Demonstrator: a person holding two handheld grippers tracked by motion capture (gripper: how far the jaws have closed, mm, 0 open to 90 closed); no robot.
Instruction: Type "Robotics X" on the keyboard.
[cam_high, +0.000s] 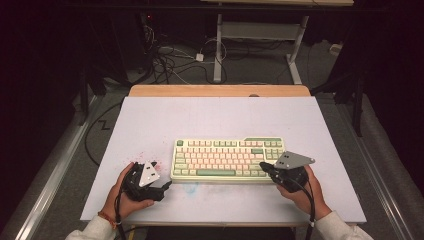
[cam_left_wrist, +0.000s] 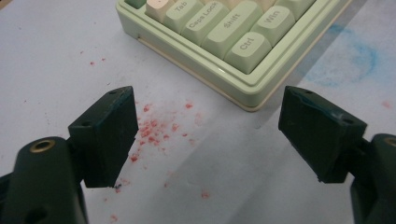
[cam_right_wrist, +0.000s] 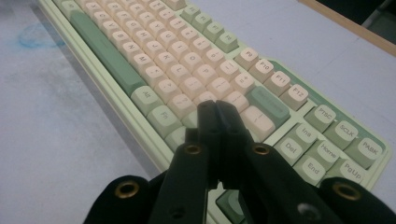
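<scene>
Bare table lies all around my keyboard (nothing else stands there), so only it blocks passage.

High view overhead, far; both gripper views close, low; all share keyboard.

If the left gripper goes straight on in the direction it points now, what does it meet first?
Probably the keyboard: the open left gripper points at its near corner by the Ctrl key, with bare table before it. Depth is unclear.

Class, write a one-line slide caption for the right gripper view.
Right gripper, jaws closed, poised over the right-hand keys of a green-and-cream keyboard on a pale table.
</scene>
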